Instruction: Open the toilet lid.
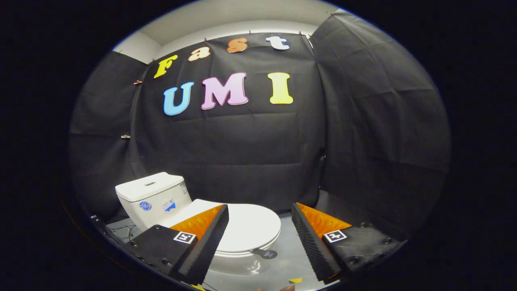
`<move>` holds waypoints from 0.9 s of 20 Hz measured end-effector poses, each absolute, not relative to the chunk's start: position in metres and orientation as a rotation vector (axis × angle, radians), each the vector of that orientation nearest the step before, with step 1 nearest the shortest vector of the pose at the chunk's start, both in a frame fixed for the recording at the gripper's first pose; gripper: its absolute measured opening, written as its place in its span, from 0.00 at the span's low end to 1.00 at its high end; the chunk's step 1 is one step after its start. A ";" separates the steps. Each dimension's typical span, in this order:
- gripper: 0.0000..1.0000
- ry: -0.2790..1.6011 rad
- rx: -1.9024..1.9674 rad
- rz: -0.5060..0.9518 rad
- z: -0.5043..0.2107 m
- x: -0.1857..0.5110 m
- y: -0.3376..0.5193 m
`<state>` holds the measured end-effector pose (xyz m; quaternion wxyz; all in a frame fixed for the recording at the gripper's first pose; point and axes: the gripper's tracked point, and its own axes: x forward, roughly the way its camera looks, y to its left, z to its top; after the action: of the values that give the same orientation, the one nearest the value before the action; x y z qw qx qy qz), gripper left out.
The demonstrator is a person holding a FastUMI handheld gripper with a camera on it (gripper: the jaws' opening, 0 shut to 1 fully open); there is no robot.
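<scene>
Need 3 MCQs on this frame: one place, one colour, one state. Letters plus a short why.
1. Where is the toilet lid relative to the tool?
A. Between and just beyond its fingers
B. Clamped between its fingers
C. On top of the tank

2. What colour is the tank?
A. Black
B. White
C. Orange

3. What state is the lid in?
A. Raised upright
B. Removed
C. Down, closed

Answers:
1 A, lid lies in the open gap, untouched.
2 B, the tank matches the white bowl.
3 C, it lies flat on the bowl.
</scene>
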<state>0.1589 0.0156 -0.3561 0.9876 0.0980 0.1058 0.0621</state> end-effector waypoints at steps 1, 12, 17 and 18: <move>0.99 0.246 0.226 0.111 -0.372 0.162 0.012; 0.99 0.670 0.764 0.024 -0.533 0.201 0.006; 0.99 0.747 0.908 0.030 -0.584 0.204 0.012; 0.99 0.748 0.938 0.028 -0.588 0.206 0.010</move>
<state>0.2058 0.0104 -0.5884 0.8254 0.4413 0.3518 0.0131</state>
